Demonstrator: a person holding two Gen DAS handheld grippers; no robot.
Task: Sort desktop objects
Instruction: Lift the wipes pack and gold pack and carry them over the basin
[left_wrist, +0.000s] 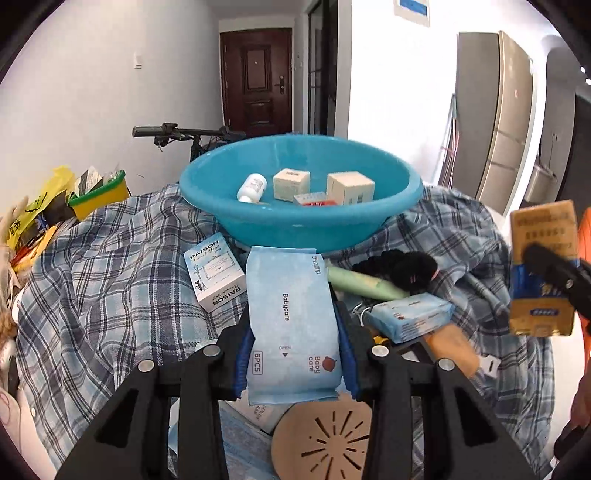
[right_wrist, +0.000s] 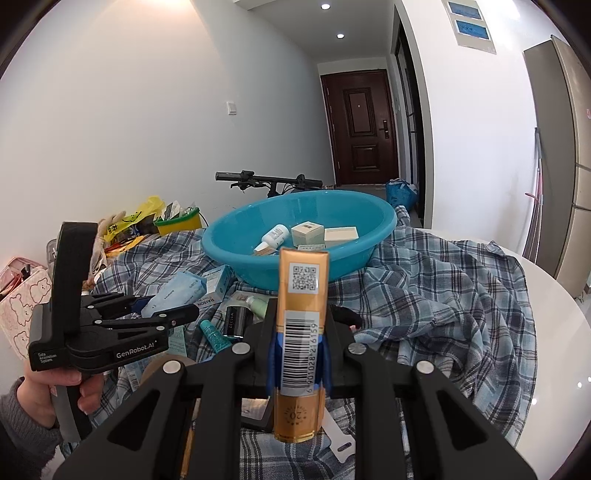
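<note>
The left hand-held gripper (left_wrist: 293, 354) has its blue pads pressed on both long edges of a light blue Babycare wipes pack (left_wrist: 291, 325), which it holds lifted above the clutter, the far end pointing at the basin. The right hand-held gripper (right_wrist: 298, 363) is clamped tight on a gold carton (right_wrist: 301, 332) — upright, barcode and QR label facing the camera — held in the air in front of the basin.

Under both lies a blue plaid shirt (left_wrist: 110, 266) spread over the white table (right_wrist: 554, 332). Loose on it: a RAISON box (left_wrist: 217, 275), a pale green tube (left_wrist: 365, 282), a black fuzzy item (left_wrist: 402, 267), a second small blue wipes pack (left_wrist: 412, 319) and a round slotted wooden disc (left_wrist: 325, 439).

Further out sits the turquoise basin (left_wrist: 306, 225) — it holds a white bottle (left_wrist: 252, 187) lying on its side, two cream boxes (left_wrist: 291, 184) (left_wrist: 350, 187) and a small red-and-white pack (left_wrist: 314, 199). To the left, a yellow tub (left_wrist: 101, 194) is stuffed with packets. A person's hand (right_wrist: 74, 387) grips the left tool's handle.
</note>
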